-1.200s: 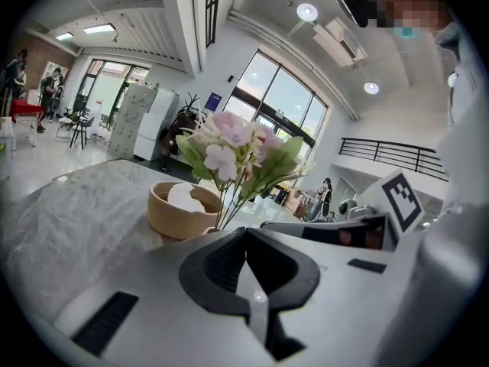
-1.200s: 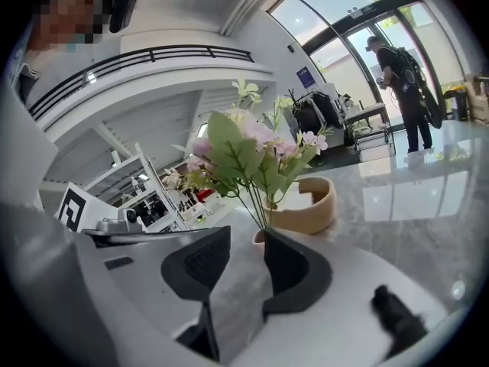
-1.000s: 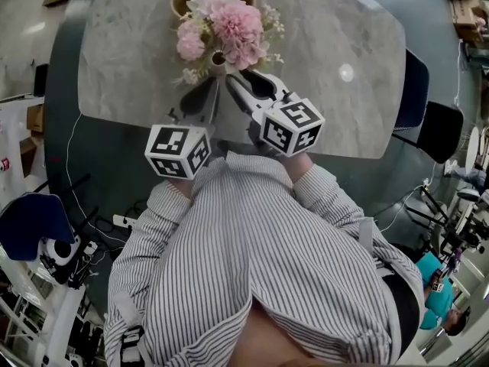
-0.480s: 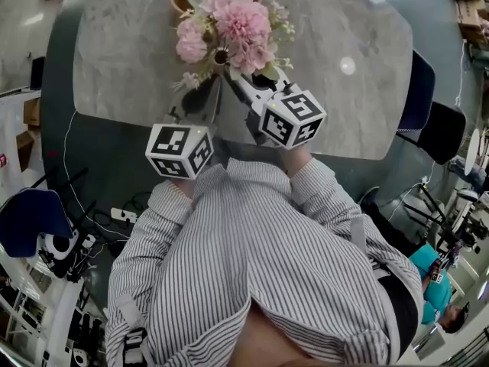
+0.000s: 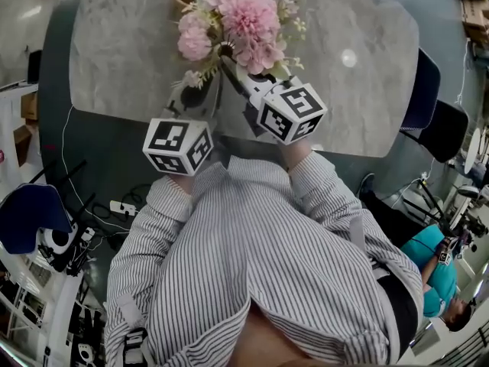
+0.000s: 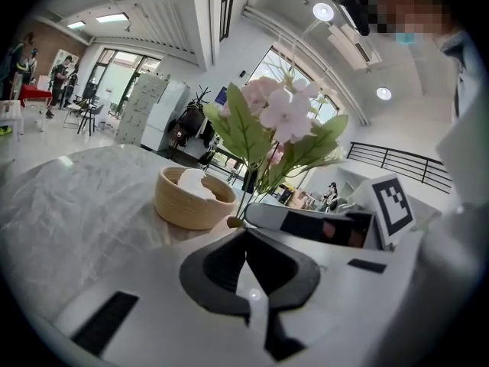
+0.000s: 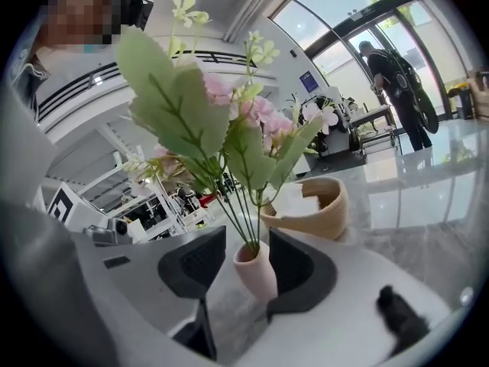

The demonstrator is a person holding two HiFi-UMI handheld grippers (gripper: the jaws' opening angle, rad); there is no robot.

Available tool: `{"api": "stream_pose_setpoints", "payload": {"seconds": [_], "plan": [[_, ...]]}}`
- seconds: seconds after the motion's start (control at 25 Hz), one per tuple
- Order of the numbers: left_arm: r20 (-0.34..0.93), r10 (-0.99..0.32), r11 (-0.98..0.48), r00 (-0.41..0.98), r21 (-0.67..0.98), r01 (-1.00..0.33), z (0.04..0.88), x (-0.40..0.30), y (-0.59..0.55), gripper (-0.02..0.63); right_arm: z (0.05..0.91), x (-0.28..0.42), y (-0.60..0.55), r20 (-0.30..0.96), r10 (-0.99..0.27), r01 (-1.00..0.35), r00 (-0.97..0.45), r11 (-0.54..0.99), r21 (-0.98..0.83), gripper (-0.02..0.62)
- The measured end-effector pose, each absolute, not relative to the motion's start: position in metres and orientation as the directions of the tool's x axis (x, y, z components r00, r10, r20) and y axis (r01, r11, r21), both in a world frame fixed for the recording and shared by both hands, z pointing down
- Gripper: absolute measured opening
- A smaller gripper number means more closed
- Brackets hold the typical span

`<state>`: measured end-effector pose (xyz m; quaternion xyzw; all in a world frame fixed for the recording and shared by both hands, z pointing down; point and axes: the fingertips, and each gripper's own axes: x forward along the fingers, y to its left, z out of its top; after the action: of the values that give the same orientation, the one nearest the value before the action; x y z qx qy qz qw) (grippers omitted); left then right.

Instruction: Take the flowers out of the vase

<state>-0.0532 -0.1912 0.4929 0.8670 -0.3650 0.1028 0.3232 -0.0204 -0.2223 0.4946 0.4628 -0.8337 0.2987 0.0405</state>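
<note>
The place is a large bright hall with tall windows, and the work surface is a table (image 5: 359, 105) with rounded corners, its top smooth and shining, grey with pale veins like marble. On it stands the vase (image 7: 256, 270), a small narrow tube of matte pink, probably ceramic. In it are the flowers (image 5: 244, 25), with thin green stems, broad flat leaves and full pink heads that look to me artificial. Just behind it is a tan bowl (image 6: 179, 212) with a ribbed, woven-looking wall and something white inside. The right gripper (image 7: 246, 239) has just been opening its jaws. They stand wide apart with the vase between them, very near one dark pad, and I see no pressing. The left gripper (image 6: 245, 235) has its jaws together at the tips, with nothing between them, and it points toward the stems from the side. I think the main danger is the vase itself. It is light and slim with a heavy top, so a push from the near pad may tip it. If the stems are pulled while nobody holds it, it may rise with them and fall. The thin stems may also slip from the pads.
</note>
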Motion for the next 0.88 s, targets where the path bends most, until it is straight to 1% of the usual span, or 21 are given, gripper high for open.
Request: {"api": "stream_pose_setpoints", "payload": {"seconds": [0.32,0.48,0.56,0.64,0.68,0.88], "plan": [[0.433,-0.553,-0.526,0.712,0.482,-0.701,0.499,-0.056,-0.188,0.012,0.491,-0.019,-0.233,0.300,-0.772,-0.793,-0.560,0.394,-0.464,0.176],[0.438,-0.549,-0.526,0.712,0.481,-0.702,0.501,-0.058,-0.188,0.012,0.494,-0.024,-0.234,0.304,-0.767,-0.795,-0.565,0.408,-0.450,0.172],[0.439,-0.548,-0.526,0.712,0.481,-0.701,0.501,-0.059,-0.188,0.012,0.494,-0.026,-0.233,0.300,-0.764,-0.794,-0.570,0.420,-0.439,0.159],[0.441,-0.546,-0.527,0.712,0.480,-0.701,0.502,-0.059,-0.186,0.012,0.493,-0.029,-0.231,0.296,-0.761,-0.792,-0.577,0.435,-0.428,0.115],[0.442,-0.545,-0.528,0.713,0.480,-0.701,0.502,-0.058,-0.185,0.012,0.492,-0.029,-0.230,0.296,-0.761,-0.793,-0.578,0.439,-0.422,0.105],[0.441,-0.542,-0.533,0.715,0.477,-0.699,0.501,-0.055,-0.179,0.012,0.491,-0.026,-0.222,0.296,-0.762,-0.798,-0.576,0.446,-0.404,0.080]]}}
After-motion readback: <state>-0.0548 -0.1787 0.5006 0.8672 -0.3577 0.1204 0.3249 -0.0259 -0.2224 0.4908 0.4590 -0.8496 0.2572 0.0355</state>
